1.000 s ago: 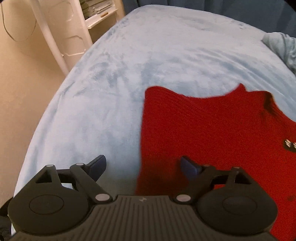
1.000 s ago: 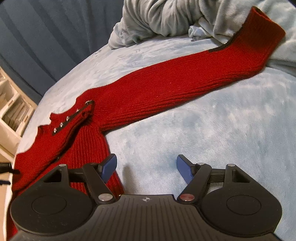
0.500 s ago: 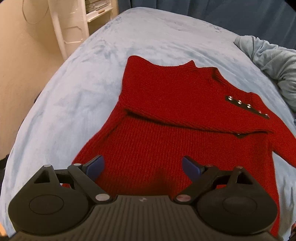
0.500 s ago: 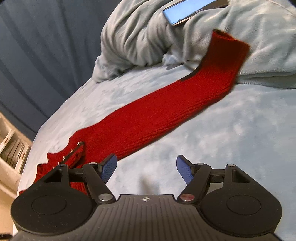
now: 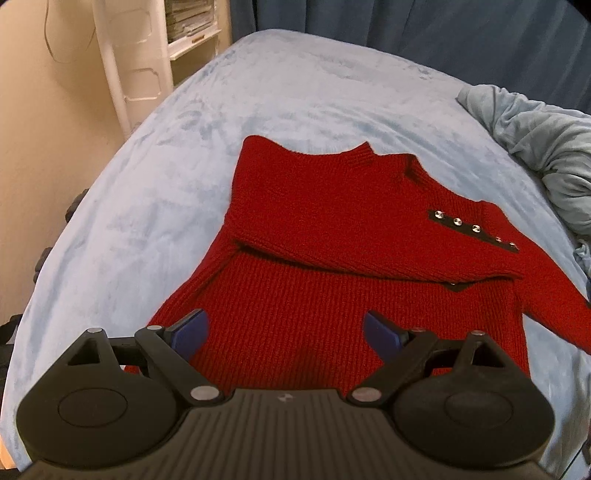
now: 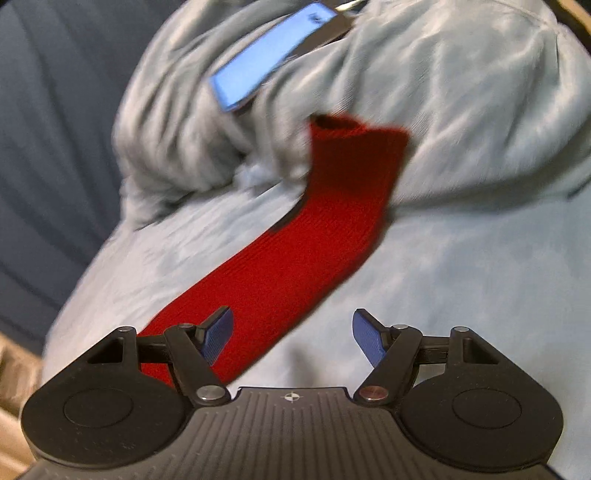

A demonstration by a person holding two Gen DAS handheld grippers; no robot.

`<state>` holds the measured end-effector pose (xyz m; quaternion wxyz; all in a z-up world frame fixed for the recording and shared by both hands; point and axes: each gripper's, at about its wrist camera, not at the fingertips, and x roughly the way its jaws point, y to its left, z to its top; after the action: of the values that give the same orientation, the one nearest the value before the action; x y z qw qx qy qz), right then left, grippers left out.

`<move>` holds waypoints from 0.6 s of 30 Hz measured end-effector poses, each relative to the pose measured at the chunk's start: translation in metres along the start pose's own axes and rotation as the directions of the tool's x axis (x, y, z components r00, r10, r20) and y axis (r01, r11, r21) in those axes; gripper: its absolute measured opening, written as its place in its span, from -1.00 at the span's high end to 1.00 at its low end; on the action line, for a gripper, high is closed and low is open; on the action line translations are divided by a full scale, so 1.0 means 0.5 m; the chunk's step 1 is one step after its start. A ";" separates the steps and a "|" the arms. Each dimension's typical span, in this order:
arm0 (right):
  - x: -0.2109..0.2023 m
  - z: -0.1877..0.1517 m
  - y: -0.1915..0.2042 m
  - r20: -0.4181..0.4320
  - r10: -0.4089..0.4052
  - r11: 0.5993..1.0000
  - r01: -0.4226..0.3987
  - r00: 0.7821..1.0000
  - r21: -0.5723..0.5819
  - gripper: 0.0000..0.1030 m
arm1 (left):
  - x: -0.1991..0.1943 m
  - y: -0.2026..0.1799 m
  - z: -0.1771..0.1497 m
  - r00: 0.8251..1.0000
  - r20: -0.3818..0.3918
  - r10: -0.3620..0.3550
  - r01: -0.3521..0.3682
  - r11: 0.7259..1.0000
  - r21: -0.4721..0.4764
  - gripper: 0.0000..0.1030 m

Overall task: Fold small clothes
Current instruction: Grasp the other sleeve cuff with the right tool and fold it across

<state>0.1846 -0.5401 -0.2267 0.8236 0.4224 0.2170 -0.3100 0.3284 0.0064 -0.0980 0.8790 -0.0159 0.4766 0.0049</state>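
On the bed (image 5: 295, 92), which is covered by a pale blue plush blanket, a red knitted sweater (image 5: 332, 229) lies flat with its upper part folded down over the body, so a horizontal fold edge runs across the middle. A dark strip with a row of small shiny studs (image 5: 474, 228) sits on the shoulder at the right of the left wrist view. From there one sleeve (image 6: 295, 266) runs out across the blanket; in the right wrist view it stretches diagonally away, and its cuff end climbs up against a heap of crumpled grey-blue bedding (image 6: 461, 110). On top of that heap rests a phone (image 6: 273, 62) with a lit screen, blurred in the picture.

The left claw (image 5: 286, 332) hangs above the lower body of the sweater, its blue pads wide apart and released, gripping nothing. The right claw (image 6: 291, 339) is likewise released, with its pads spread and empty; its left pad overlaps the near part of the sleeve in the picture, while the right pad is over bare blanket. Whether either claw touches the fabric cannot be told.

Beyond the bed hangs a dark blue curtain (image 5: 406, 29), and at the far left stands a white shelf unit (image 5: 147, 66) against a beige wall
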 end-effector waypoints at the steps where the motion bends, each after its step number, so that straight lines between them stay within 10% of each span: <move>1: 0.017 0.015 -0.008 0.004 -0.030 1.000 0.030 1.000 -0.002 -0.43 | 0.006 0.002 0.001 1.000 -0.004 0.001 -0.001 1.000 -0.007 -0.82; 6: 0.122 0.068 -0.043 -0.021 -0.118 0.993 0.118 0.993 0.003 -0.49 | 0.027 0.008 0.003 1.000 -0.016 0.018 -0.018 1.000 -0.002 -0.82; 10: 0.158 0.082 -0.019 -0.036 -0.045 0.998 0.044 0.998 -0.033 0.70 | 0.037 0.015 0.007 1.000 -0.022 0.019 -0.019 1.000 -0.011 -0.82; 18: 0.048 0.102 -0.001 0.057 0.173 0.978 -0.179 0.983 0.111 0.71 | 0.043 0.047 0.023 1.000 -0.010 -0.001 0.001 0.998 -0.067 -0.82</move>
<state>0.2062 -0.5906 -0.2140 0.8269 0.4794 0.1412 -0.2577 0.3489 0.0300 -0.1103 0.8754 -0.0455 0.4807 0.0203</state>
